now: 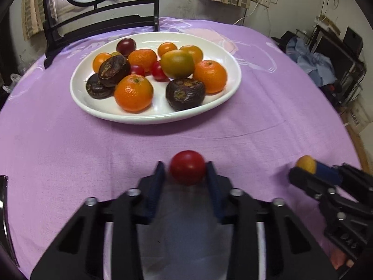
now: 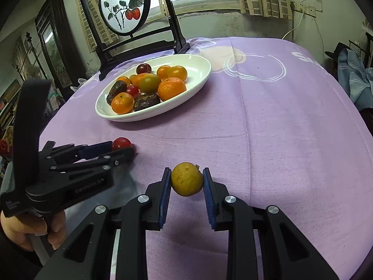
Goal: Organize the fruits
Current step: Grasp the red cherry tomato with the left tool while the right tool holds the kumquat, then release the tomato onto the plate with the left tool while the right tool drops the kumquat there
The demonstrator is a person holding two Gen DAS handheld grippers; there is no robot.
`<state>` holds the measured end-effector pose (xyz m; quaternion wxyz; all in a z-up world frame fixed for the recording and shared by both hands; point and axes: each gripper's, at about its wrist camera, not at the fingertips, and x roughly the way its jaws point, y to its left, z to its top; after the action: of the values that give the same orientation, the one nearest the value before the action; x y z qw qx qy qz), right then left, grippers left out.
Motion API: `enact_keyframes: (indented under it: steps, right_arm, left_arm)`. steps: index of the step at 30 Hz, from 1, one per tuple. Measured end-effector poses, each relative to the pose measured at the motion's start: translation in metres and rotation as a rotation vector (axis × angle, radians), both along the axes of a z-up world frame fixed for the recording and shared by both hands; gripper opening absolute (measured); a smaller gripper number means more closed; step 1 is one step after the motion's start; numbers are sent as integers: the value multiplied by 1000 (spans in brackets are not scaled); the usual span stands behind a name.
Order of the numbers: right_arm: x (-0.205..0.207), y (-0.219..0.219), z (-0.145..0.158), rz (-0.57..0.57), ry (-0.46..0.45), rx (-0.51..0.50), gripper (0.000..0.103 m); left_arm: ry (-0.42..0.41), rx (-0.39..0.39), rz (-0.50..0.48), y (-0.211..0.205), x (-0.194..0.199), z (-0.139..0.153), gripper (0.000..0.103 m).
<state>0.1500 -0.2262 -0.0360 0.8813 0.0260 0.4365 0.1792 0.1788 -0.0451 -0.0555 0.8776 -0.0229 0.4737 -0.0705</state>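
My left gripper (image 1: pixel 187 170) is shut on a red tomato (image 1: pixel 187 166) above the purple cloth, short of the plate. It also shows in the right wrist view (image 2: pixel 122 148) at the left, with the tomato (image 2: pixel 121 142) in it. My right gripper (image 2: pixel 186 182) is shut on a small yellow fruit (image 2: pixel 186 179); it shows in the left wrist view (image 1: pixel 303 166) at the right, holding the yellow fruit (image 1: pixel 305 163). A white oval plate (image 1: pixel 93 107) (image 2: pixel 200 74) ahead holds several oranges, small tomatoes, dark brown fruits and a dark plum.
A purple cloth (image 1: pixel 256 128) (image 2: pixel 291 128) covers the table. A black-framed round painted screen (image 2: pixel 124 7) stands behind the plate at the table's far edge. Shelves and clutter (image 1: pixel 331 70) lie beyond the right edge. A hand (image 2: pixel 28 228) holds the left gripper.
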Motion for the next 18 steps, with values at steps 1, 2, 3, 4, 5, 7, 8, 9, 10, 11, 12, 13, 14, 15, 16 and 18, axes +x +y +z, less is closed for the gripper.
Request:
enact_keyframes:
  steps: [1,2,3,4,5,7,8,9,10,11,12,13,14,15,16,18]
  right_arm:
    - [0,0,-1,1,1,-1,28]
    - [0,1,-2,2,2,-3,28]
    - [0,2,-2,4,4,-4,28]
    - [0,3,-3,5,5,-7,28]
    - [0,4,-4,8,6,-10,28]
    - [-1,6,-6,13,7,-17,28]
    - [-1,8,-7,15,9,-23,28]
    - [-1,8,-7,16,10,-25,28]
    - [-2,10,-9,18,12,-28,28]
    - [-2,10,-9,20,13,-30,28]
    - [-2,11,-9,22,10,-32,28]
    - [-2,12,-8,22,6,-34,28]
    - [-3,12,-6,22,-4,-37,28]
    - [-5,14,-3,24,-18,-39,28]
    - [-6,15,2,30,-34,-36,28]
    - [-7,19,12,47,-60,-18,28]
  left_arm:
    - [-1,1,1,1,-2,2,31]
    - [-9,6,1,2,-5,4,31]
    - [-15,10,-2,2,-8,5,31]
    - [-20,13,-4,3,-10,7,31]
    - [-26,14,-4,5,-13,8,31]
    - [-43,16,-7,8,-18,12,31]
    - [-51,18,-11,10,-21,14,31]
    - [-56,18,-12,12,-23,16,31]
    - [-60,16,-13,14,-24,17,31]
    - [-61,12,-13,16,-26,17,31]
    - [-63,6,-12,19,-28,18,31]
    - [-65,3,-13,20,-30,20,31]
    - [-67,-1,-15,22,-31,21,31]
    - [-73,-3,-22,24,-33,25,31]
    - [-83,0,-27,25,-34,28,31]
    - [-108,10,-28,28,-33,39,31]
